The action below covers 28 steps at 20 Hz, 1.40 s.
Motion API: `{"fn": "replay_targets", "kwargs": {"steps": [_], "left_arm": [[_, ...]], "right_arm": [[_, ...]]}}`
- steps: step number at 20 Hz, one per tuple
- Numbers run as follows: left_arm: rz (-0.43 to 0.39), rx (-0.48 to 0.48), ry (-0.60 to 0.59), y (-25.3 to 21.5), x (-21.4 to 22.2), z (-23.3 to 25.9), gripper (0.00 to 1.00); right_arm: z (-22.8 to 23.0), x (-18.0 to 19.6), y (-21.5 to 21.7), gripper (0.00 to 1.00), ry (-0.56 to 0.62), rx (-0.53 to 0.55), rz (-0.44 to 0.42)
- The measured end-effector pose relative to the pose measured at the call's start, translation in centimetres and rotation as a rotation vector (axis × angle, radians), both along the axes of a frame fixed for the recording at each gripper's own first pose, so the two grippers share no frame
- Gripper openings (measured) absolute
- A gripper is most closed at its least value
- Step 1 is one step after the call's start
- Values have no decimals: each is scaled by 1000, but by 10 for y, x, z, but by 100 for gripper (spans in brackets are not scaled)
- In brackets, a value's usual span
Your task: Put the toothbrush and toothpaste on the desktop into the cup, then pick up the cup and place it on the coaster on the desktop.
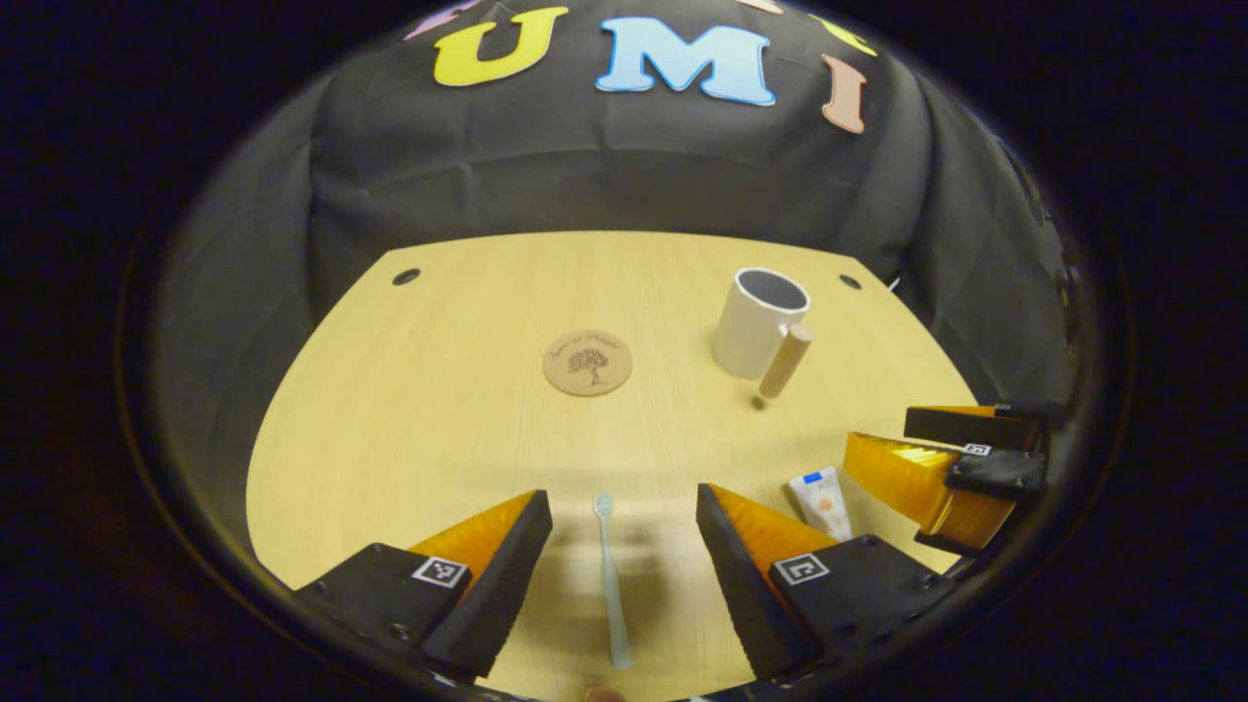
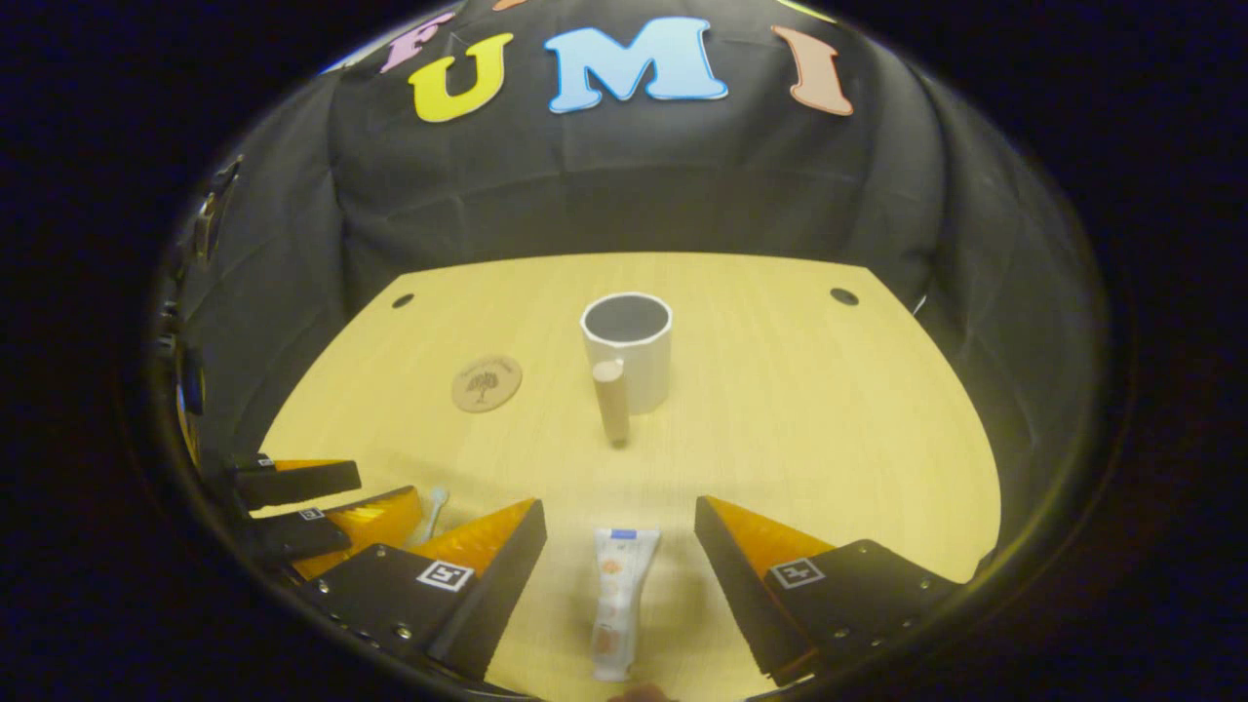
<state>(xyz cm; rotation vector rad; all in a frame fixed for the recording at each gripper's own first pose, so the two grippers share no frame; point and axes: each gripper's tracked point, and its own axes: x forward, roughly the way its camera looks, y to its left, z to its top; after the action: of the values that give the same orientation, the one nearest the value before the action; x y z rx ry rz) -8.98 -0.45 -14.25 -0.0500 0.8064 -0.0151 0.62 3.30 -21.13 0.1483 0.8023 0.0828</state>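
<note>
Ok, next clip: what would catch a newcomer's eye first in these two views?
Probably the two open grippers, each lined up over its own item: the left gripper straddles the toothbrush lying on the desktop, and the right gripper straddles the toothpaste. Beyond them stands the empty white cup with its wooden handle toward the grippers, and the round coaster lies bare to its left.

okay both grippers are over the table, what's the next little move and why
Probably lower the left gripper and close it on the toothbrush, which lies on the desktop between its open fingers. The toothpaste sits likewise under the open right gripper, and the cup looks empty.
</note>
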Motion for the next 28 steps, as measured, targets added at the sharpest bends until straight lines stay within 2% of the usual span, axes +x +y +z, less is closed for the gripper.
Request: {"fn": "replay_targets", "kwargs": {"steps": [7, 12, 13, 14, 15, 16, 24, 26, 28], "left_arm": [[-18, -12, 249, -1, -26, -56, 99], [-15, -33, 364, -2, -39, -74, 99], [-11, -40, 384, -3, -41, -78, 99], [-11, -48, 401, -5, -43, -80, 99], [-11, -56, 419, -7, -44, -83, 100], [-6, -58, 438, -7, -47, -86, 100], [8, 25, 450, 1, -50, -91, 97], [11, 32, 448, 1, -51, -90, 92], [20, 33, 445, 0, -50, -90, 82]], "right_arm": [[-34, -17, 3, 96, 165, 22, 23], [-57, -29, 6, 95, 273, 30, 33], [-63, -37, 7, 95, 325, 30, 42], [-66, -39, 9, 99, 344, 40, 45], [-68, -40, 10, 95, 359, 45, 45], [-72, -41, 10, 97, 377, 48, 47], [-85, -45, 14, 98, 436, 81, 42], [-85, -44, 14, 95, 434, 79, 44], [-85, -45, 14, 93, 439, 83, 44]]}}
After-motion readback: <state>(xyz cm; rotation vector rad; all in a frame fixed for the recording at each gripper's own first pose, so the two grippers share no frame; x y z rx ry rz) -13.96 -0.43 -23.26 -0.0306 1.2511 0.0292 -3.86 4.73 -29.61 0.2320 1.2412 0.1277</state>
